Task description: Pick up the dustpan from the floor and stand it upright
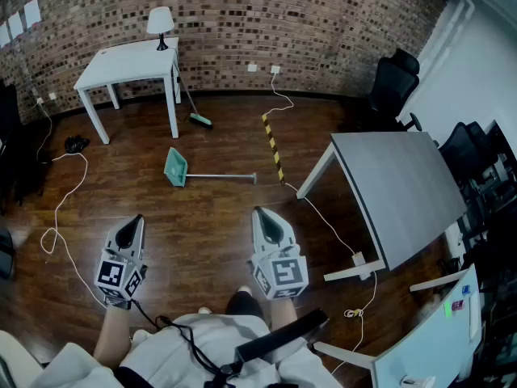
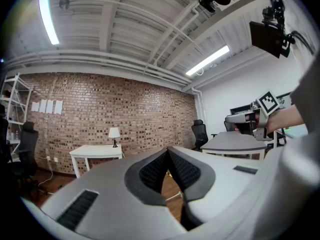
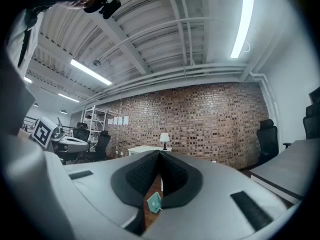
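The teal dustpan [image 1: 176,167] lies on the wood floor with its long grey handle [image 1: 222,176] stretching right. In the right gripper view a corner of the dustpan [image 3: 154,202] shows below the jaws, far ahead. My left gripper [image 1: 131,228] and right gripper [image 1: 265,221] hover level in front of the person, well short of the dustpan. Both are shut with nothing between the jaws. The left gripper [image 2: 168,157] faces the brick wall; the right gripper [image 3: 160,158] does too.
A white table [image 1: 129,63] with a lamp [image 1: 160,24] stands at the back left, a broom [image 1: 194,107] leaning beside it. A grey table [image 1: 404,192] is at the right, with black chairs [image 1: 393,83] behind. White cables [image 1: 65,217] and striped tape [image 1: 273,145] cross the floor.
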Motion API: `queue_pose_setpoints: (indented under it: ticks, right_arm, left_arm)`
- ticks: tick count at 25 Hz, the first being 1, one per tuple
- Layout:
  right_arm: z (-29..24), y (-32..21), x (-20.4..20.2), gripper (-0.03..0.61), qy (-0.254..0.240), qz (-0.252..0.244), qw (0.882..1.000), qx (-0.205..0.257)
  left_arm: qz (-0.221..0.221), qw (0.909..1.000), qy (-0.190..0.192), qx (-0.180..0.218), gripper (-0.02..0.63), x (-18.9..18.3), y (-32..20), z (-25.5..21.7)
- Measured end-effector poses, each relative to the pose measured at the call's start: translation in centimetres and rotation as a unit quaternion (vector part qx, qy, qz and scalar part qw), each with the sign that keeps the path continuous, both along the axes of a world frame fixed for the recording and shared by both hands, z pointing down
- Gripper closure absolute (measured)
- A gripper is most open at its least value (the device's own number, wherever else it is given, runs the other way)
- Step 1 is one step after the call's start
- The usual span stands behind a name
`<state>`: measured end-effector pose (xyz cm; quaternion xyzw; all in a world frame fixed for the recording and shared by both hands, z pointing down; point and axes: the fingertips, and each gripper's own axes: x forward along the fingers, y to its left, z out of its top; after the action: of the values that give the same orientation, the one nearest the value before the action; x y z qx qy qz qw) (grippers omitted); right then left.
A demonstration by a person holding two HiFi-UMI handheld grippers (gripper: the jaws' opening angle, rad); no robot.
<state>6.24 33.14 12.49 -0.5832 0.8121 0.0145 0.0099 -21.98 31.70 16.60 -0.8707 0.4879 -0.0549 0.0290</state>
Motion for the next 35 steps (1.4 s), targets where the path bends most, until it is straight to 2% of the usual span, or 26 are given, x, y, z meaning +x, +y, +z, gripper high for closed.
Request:
queue_pose_setpoints:
  ticks: [5, 9, 13, 16, 19, 22, 27, 30, 35]
  right_arm:
    - [1.4, -3.5, 1.1, 0.594, -0.006, 0.026, 0.999, -0.020]
    - [2.8, -8.7, 2.9, 0.594, -0.023, 0.035, 0.999, -0.028]
    - [3.8, -16.5, 5.4, 0.594, -0.022, 0.031, 0.999, -0.026]
    - [3.6, -23.1, 7.2, 0.594, 0.006, 0.021, 1.000, -0.020]
    - [2.3, -29.5, 9.6, 0.594, 0.029, 0.011, 0.999, -0.012]
    - [1.4, -34.6, 11.9, 0.594, 0.037, 0.000, 0.999, -0.003]
    - [1.3, -39.6, 13.2, 0.594, 0.015, -0.001, 1.000, 0.004]
    - [1.1, -41.5, 13.4, 0.592, 0.006, 0.007, 1.000, 0.008]
    - [0.4, -43.7, 12.7, 0.573, 0.023, 0.008, 1.000, 0.015]
  left_arm:
    - [0.017, 0.9998, 0.007, -0.003, 0.606, 0.6, -3.9, 0.5]
    - [0.018, 0.9998, 0.003, -0.013, 0.606, 1.7, -8.5, 1.9]
    - [0.007, 0.9999, 0.000, -0.010, 0.606, 3.3, -16.1, 2.5]
    - [-0.004, 1.0000, -0.002, -0.001, 0.604, 5.2, -22.3, 2.0]
    - [-0.010, 0.9997, -0.015, 0.017, 0.604, 7.5, -28.4, 0.4]
    - [-0.036, 0.9984, -0.024, 0.035, 0.604, 8.3, -33.6, -1.6]
    - [-0.060, 0.9971, -0.029, 0.036, 0.604, 7.3, -38.2, -1.6]
    - [-0.073, 0.9965, -0.038, 0.015, 0.604, 6.1, -40.6, -0.3]
    - [-0.111, 0.9932, -0.031, -0.015, 0.604, 2.5, -44.2, 0.8]
